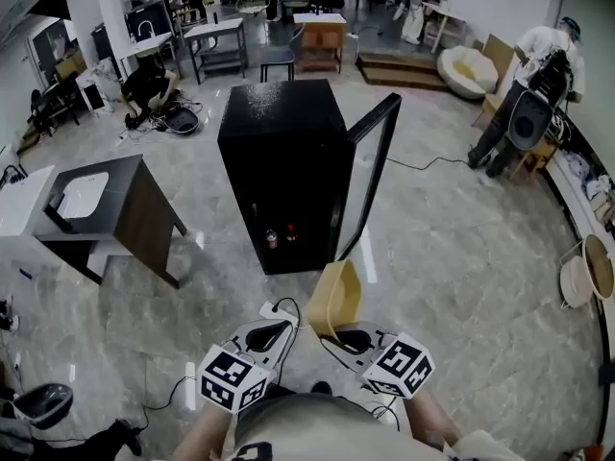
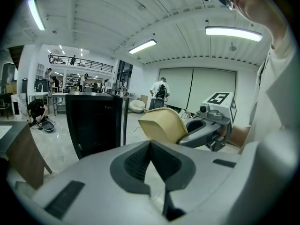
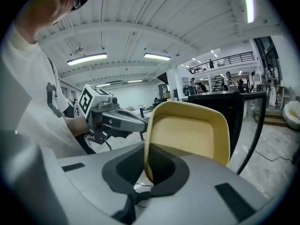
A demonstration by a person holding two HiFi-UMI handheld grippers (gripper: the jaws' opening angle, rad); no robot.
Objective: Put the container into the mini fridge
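Observation:
The black mini fridge point(image 1: 279, 161) stands on the marble floor ahead of me, its glass door point(image 1: 370, 176) swung open to the right. My right gripper point(image 1: 351, 337) is shut on the rim of a pale yellow container point(image 1: 336, 298), which it holds tilted on edge just short of the fridge. In the right gripper view the container point(image 3: 187, 132) rises from between the jaws point(image 3: 147, 172), with the fridge point(image 3: 225, 107) behind it. My left gripper point(image 1: 272, 329) hangs beside it, shut and holding nothing. The left gripper view shows its closed tips point(image 2: 150, 144), the container point(image 2: 161, 124) and the fridge point(image 2: 93, 121).
Two small bottles point(image 1: 279, 237) stand on the fridge's bottom shelf. A dark side table point(image 1: 115, 209) is to the left. A white power strip point(image 1: 272, 307) and cables lie on the floor by my grippers. A person point(image 1: 538, 75) stands far right; a basket point(image 1: 586, 272) sits at the right edge.

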